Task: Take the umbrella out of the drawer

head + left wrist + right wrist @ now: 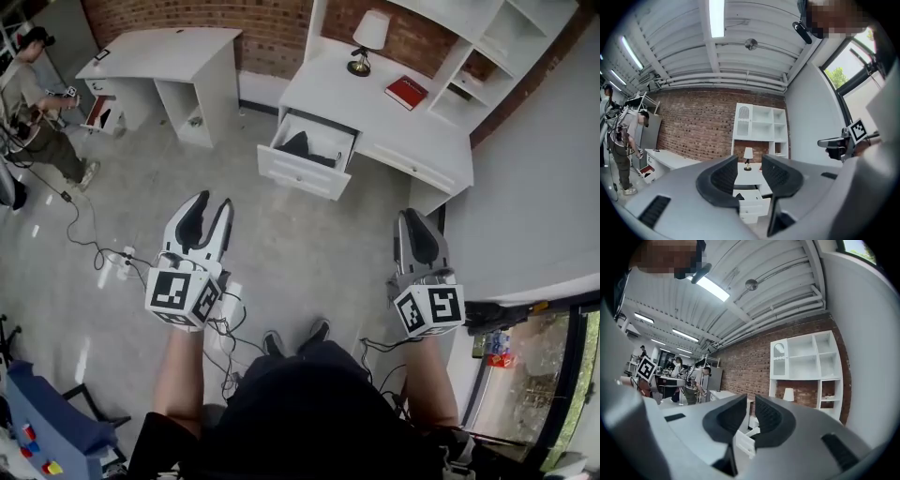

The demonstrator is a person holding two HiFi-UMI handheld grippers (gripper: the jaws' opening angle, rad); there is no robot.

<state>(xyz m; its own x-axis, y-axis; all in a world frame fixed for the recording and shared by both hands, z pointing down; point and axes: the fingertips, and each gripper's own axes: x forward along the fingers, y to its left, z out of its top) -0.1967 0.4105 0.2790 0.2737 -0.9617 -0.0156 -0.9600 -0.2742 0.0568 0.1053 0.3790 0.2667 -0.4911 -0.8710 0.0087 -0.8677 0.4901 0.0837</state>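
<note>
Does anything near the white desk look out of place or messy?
The drawer of the desk hangs pulled out, a dark umbrella lying inside. Loose cables trail across the floor. The lamp stands upright and the red book lies flat.

Top of your view: a lamp (368, 39) and a red book (406, 92) sit apart on the white table (323, 89). A person (33, 103) stands upper left.

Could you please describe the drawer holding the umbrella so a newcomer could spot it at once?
Find the white desk against the brick wall that carries a lamp and a red book. Its left drawer is pulled out toward the room, with a dark bundle, apparently the umbrella, lying inside. Unlike the shut drawer beside it, it alone stands open.
</note>
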